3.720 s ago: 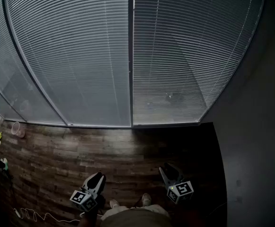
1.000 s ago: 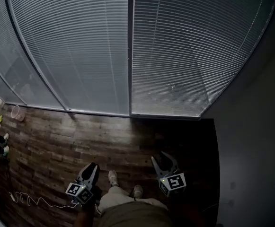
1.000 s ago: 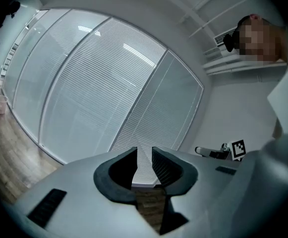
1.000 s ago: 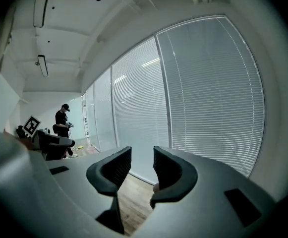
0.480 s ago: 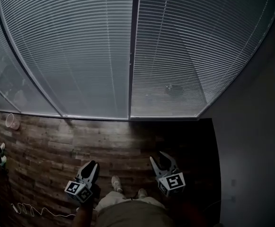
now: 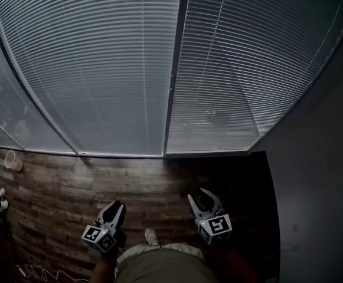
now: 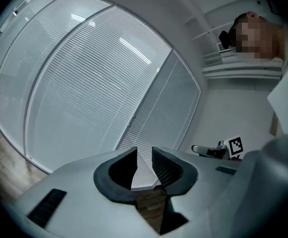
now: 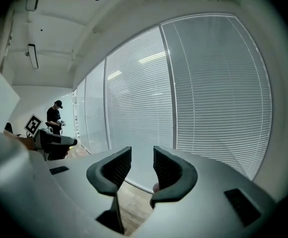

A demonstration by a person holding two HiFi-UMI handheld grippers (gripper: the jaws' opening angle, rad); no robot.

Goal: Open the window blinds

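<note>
Lowered grey slatted window blinds fill the upper part of the head view, split by a vertical frame bar, and they hang down to the floor. My left gripper is held low over the wooden floor, well short of the blinds, open with nothing between its fingers. My right gripper is level with it, also open and empty. In the left gripper view the left gripper points at the blinds. The right gripper faces the blinds in its own view.
A dark wall closes the right side. The wooden plank floor runs to the left, with a small cup by the window and a white cable near my feet. Another person stands far off along the window.
The frame bar between the blinds has shifted right in the head view as I stepped along the window. Both grippers keep their places before me, with jaws unchanged.
</note>
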